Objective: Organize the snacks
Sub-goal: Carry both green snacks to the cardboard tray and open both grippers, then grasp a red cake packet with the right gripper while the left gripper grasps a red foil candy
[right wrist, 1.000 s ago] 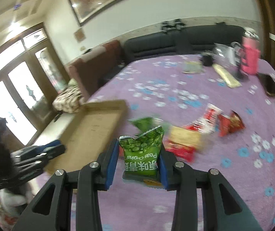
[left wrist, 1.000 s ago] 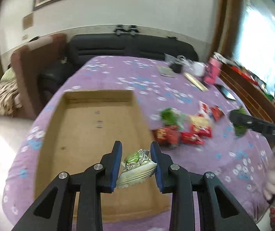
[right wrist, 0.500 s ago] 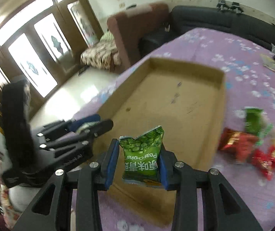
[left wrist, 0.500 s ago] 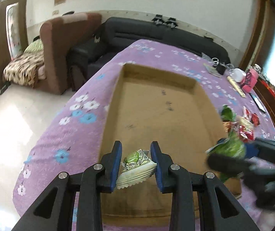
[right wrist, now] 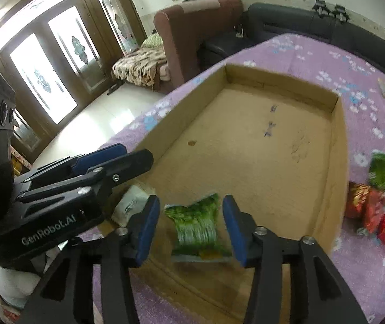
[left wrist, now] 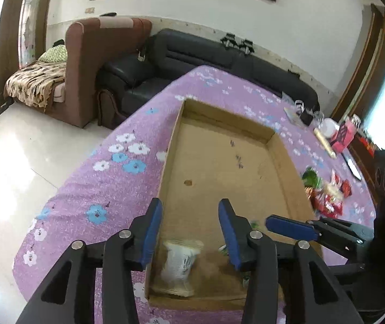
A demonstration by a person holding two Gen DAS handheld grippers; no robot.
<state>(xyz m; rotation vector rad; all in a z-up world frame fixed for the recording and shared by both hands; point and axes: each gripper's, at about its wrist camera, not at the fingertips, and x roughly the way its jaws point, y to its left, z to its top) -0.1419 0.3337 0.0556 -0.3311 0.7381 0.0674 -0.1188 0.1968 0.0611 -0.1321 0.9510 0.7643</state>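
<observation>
A shallow cardboard box [left wrist: 171, 145] lies on the purple flowered tablecloth. My left gripper [left wrist: 190, 205] hovers over its near left corner with jaws opening. A white snack packet [left wrist: 179, 263], blurred, is below and between the pads, free of them, at the box floor. My right gripper [right wrist: 190, 199] hangs beside it over the box's [right wrist: 338, 162] near end, jaws also opening. The green peas packet [right wrist: 197, 226], blurred, sits between its pads without touching them. The white packet [right wrist: 130, 205] shows under my left gripper [right wrist: 135, 153]. Loose snacks [right wrist: 381, 202] remain outside.
A pile of red and green snack packets [left wrist: 324, 194] lies on the cloth right of the box. A pink box [left wrist: 343, 135] and small items stand at the table's far end. A black sofa [left wrist: 219, 54] and brown armchair [left wrist: 89, 62] are beyond.
Both grippers swung over the box's near end and opened. The white packet left the left pads and the green packet left the right pads, both dropping toward the box floor.
</observation>
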